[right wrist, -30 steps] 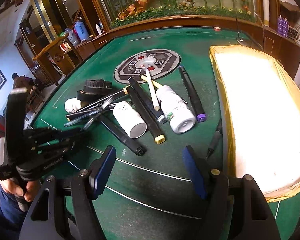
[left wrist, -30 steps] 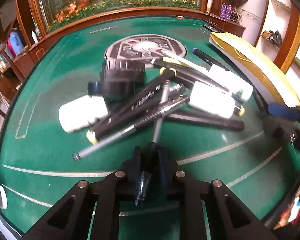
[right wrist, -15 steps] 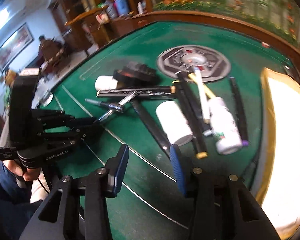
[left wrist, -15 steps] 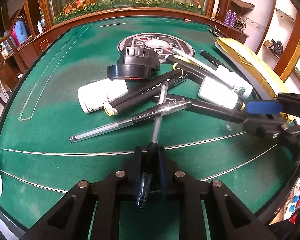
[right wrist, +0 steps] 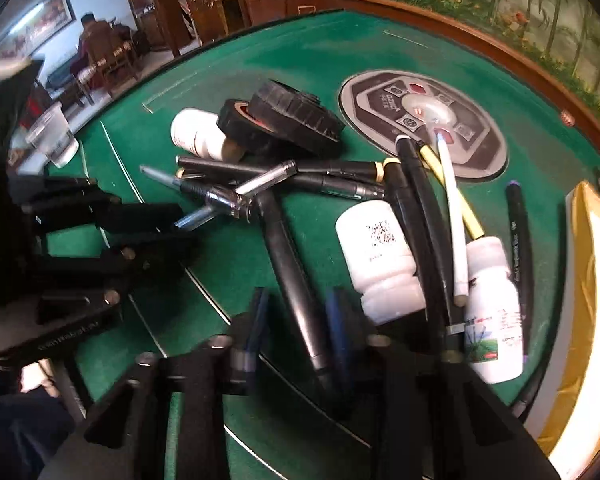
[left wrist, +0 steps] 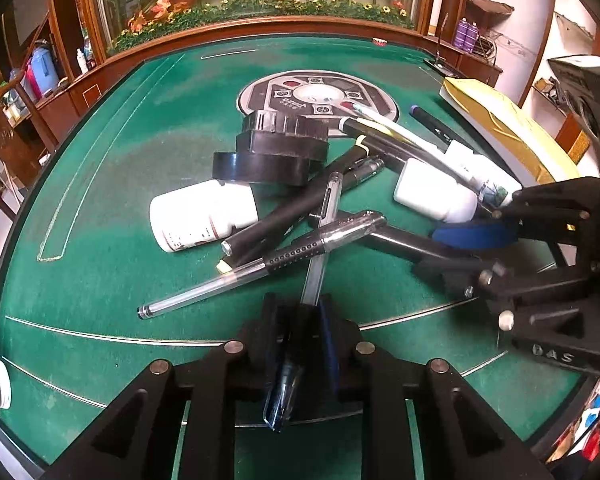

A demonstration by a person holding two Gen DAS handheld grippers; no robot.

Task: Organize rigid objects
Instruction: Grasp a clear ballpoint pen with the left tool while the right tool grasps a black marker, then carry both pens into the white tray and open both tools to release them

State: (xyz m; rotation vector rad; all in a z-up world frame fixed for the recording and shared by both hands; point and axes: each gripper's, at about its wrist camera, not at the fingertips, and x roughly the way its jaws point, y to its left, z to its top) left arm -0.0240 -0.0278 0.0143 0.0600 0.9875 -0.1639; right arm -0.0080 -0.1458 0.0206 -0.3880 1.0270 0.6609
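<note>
The left gripper (left wrist: 300,344) holds a clear pen (left wrist: 322,240) tight between its two pads. The pen's far end rests on the pile of pens, white bottles (left wrist: 202,216) and black tape rolls (left wrist: 260,166) on the green table (left wrist: 100,200). The right gripper (right wrist: 298,332) has just been closing around a thick black marker (right wrist: 288,272) lying on the table.
</note>
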